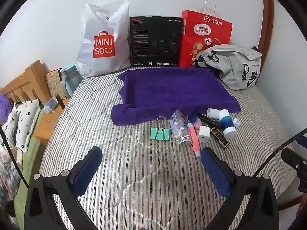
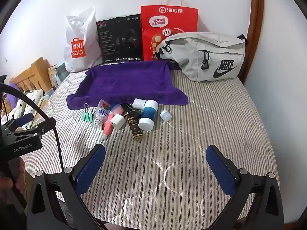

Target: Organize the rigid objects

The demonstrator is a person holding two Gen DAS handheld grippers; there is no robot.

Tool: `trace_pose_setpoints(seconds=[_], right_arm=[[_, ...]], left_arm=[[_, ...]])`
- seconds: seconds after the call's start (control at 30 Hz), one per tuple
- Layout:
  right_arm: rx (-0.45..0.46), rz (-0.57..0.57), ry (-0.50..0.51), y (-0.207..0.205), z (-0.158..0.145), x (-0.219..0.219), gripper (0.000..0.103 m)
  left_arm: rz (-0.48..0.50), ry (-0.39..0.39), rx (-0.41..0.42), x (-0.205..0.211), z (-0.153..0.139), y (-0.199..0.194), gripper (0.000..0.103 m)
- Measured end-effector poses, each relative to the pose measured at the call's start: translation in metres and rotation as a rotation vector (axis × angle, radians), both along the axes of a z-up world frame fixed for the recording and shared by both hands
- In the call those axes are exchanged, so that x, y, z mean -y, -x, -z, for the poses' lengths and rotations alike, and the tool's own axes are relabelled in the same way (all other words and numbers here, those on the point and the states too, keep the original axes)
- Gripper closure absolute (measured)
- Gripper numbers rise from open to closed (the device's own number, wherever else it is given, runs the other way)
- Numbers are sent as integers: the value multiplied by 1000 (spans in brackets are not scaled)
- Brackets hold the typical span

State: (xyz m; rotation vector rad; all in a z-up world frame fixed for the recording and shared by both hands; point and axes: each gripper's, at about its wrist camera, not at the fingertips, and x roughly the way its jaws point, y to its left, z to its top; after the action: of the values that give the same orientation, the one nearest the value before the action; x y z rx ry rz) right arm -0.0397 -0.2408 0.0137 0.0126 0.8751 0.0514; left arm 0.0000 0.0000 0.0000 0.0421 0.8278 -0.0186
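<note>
- Surface: bed with striped quilt [image 1: 99,126]; wooden headboard [image 1: 25,82] at far left, white wall behind.
- Along the wall, left to right: white Miniso bag [image 1: 103,44], black Hecate box [image 1: 155,42], red paper bag [image 1: 205,36], grey Nike pouch [image 2: 209,57].
- Purple towel [image 1: 168,90] lies spread flat mid-bed.
- Clutter at the towel's near edge, left to right: green binder clip [image 1: 159,133], clear pill bottle [image 1: 179,128], pink tube [image 1: 194,140], white charger cube [image 1: 203,135], blue-and-white container [image 2: 148,115].
- Left gripper [image 1: 151,159]: jaws spread wide, empty, just short of the binder clip.
- Right gripper [image 2: 155,155]: jaws wide, empty, near the clutter, not touching.
</note>
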Motion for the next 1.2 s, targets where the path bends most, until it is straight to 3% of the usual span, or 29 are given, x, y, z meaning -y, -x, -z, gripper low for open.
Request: trace_pose_setpoints(seconds=[0.33, 1.2], right_arm=[[7, 1, -15, -1, -5, 0, 0], [4, 2, -10, -2, -4, -3, 0]], left_arm=[[13, 54, -17, 0, 0, -1, 0], [-4, 60, -18, -6, 1, 0, 0]])
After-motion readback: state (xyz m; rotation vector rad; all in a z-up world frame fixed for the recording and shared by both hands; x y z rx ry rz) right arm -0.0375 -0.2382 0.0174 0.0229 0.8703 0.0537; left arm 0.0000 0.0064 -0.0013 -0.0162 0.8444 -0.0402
